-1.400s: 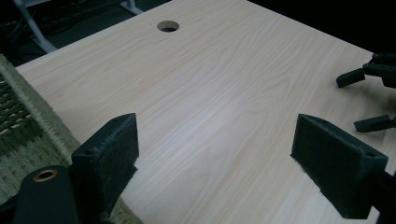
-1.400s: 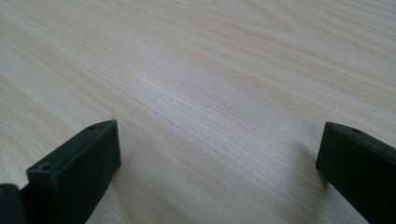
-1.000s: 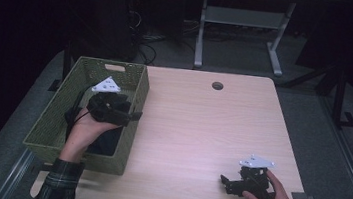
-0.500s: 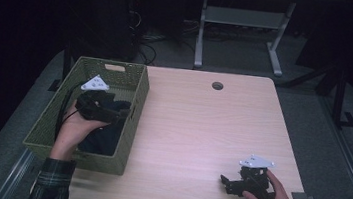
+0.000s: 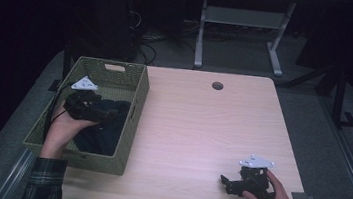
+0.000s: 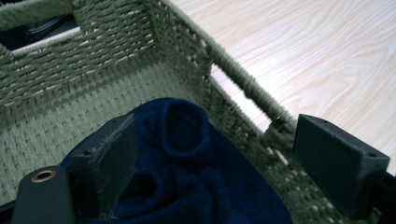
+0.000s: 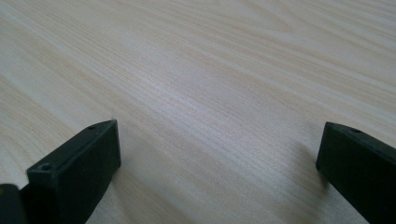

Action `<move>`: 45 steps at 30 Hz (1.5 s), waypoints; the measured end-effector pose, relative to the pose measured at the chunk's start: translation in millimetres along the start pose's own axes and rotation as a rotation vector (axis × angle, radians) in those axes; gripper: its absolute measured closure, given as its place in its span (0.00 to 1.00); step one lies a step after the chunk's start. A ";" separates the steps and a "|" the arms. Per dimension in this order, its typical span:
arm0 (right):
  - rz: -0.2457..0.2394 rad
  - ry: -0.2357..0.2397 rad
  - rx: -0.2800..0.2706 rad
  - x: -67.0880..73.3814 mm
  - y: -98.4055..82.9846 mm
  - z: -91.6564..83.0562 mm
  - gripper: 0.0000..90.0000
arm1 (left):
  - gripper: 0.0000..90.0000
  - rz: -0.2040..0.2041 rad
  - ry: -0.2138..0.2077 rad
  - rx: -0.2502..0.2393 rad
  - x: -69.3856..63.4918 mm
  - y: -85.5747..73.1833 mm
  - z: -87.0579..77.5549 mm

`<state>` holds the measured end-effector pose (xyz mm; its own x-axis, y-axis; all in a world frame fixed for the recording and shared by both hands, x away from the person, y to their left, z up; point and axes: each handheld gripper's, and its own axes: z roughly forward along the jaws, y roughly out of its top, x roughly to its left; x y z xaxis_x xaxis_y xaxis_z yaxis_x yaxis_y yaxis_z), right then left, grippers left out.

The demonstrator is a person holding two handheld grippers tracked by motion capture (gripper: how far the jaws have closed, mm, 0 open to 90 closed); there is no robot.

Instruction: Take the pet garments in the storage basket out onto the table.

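Note:
A green woven basket (image 5: 138,100) stands on the left part of the light wooden table (image 5: 196,127). A dark navy cloth (image 5: 105,134) lies bunched inside it. My left gripper (image 5: 108,115) is down in the basket just above the cloth, held by a hand in a plaid sleeve. In the left gripper view its jaws stand wide open, the navy cloth (image 6: 187,140) lies between them untouched, and the basket wall (image 6: 93,60) runs close by the right jaw. My right gripper (image 5: 226,183) rests near the table's front right, open over bare wood (image 7: 210,70).
A round cable hole (image 5: 217,86) sits at the table's far edge. Behind the table stands a grey metal frame (image 5: 243,21) on a dark floor with cables. The basket's right wall separates the left gripper from the open tabletop (image 6: 327,56).
My left gripper has shifted slightly left and toward the person, lower into the basket. The right gripper has stayed put.

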<state>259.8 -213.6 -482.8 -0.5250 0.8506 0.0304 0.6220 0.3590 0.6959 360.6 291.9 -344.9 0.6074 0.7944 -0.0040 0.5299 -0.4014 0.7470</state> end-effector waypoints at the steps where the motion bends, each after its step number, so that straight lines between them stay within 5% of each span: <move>1: 0.000 0.000 0.000 0.0 0.0 0.0 0.00 | 0.15 -0.004 0.003 0.006 1.6 -1.2 1.0; 16: -0.002 -0.002 -0.002 -0.2 0.0 0.1 0.00 | 0.15 -0.017 0.013 0.168 9.1 -18.4 34.8; 31: -0.004 -0.002 -0.002 -0.3 0.0 0.1 0.00 | 0.15 -0.036 0.008 0.249 12.4 -32.0 58.4; 39: -0.004 -0.002 -0.002 -0.3 0.0 0.1 0.00 | 0.15 -0.016 0.031 0.356 10.0 -38.8 70.4; 45: -0.004 -0.001 -0.002 -0.3 0.0 0.1 0.00 | 0.16 -0.005 0.028 0.378 8.5 -40.7 73.0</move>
<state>260.0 -213.8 -483.0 -0.5266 0.8497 0.0266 0.6184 0.3615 0.6977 387.5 281.6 -423.9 0.5905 0.8069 0.0150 0.7169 -0.5330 0.4494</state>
